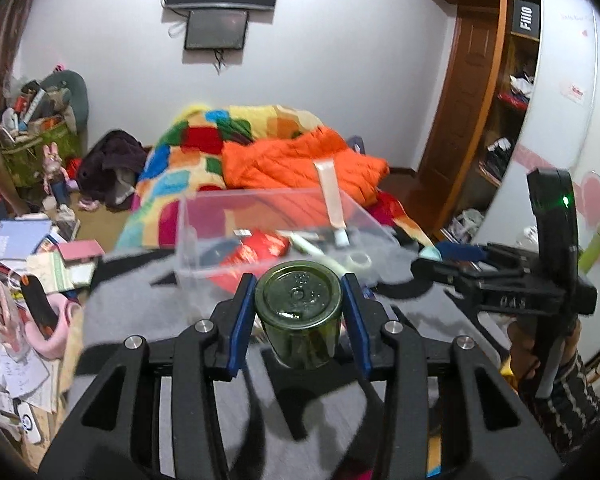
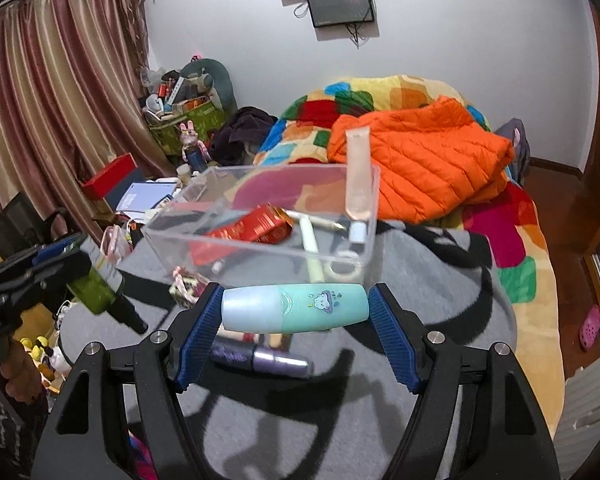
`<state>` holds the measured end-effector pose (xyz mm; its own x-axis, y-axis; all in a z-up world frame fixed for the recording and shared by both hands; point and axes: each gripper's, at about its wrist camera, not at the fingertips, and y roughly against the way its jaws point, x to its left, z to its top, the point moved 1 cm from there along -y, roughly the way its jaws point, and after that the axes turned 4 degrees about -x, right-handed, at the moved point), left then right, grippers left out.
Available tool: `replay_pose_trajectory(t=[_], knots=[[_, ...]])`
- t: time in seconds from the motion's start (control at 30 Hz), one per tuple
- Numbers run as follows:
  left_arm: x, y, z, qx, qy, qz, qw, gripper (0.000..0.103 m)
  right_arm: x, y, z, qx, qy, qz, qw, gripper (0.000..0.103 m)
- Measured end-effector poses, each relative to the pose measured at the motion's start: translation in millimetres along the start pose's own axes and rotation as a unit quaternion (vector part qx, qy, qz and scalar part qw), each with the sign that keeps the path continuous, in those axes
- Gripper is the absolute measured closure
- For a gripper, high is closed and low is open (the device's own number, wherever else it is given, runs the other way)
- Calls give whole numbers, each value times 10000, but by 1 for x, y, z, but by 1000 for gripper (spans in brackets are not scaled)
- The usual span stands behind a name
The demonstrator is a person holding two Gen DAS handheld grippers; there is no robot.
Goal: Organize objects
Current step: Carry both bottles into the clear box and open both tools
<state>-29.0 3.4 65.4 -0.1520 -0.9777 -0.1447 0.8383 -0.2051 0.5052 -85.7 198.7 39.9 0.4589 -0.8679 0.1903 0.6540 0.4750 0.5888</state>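
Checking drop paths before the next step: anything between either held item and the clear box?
Nothing visible blocks either. The left gripper holds the green jar just short of the clear box; the right gripper holds the teal bottle before its near wall. The box's top is open, its floor partly filled.

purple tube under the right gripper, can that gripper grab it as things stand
Probably not yet. The right gripper is shut on a teal bottle, so its jaws are full. The purple tube lies uncovered on the grey cloth just below, so the way is otherwise free.

Orange jacket (image 2: pixel 420 160) on patchwork blanket (image 2: pixel 512 240), striped curtain (image 2: pixel 52 92)
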Motion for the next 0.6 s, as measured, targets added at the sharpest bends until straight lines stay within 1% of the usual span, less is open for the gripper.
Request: replay_pose_trajectory(t=[0.07, 0.3, 0.47, 0.6], knots=[[3, -1, 9, -94, -38, 136, 9999, 61, 3, -3, 5, -43, 35, -23, 10000, 32], [18, -15, 30, -183, -108, 510, 9985, 61, 11, -17, 25, -128, 42, -27, 9999, 32], [37, -30, 40, -151, 151, 616, 9979, 61, 12, -28, 40, -158, 10, -116, 9998, 32], [51, -36, 47, -236, 346, 733, 9964, 61, 9, -45, 52, -91, -16, -188, 9998, 32]])
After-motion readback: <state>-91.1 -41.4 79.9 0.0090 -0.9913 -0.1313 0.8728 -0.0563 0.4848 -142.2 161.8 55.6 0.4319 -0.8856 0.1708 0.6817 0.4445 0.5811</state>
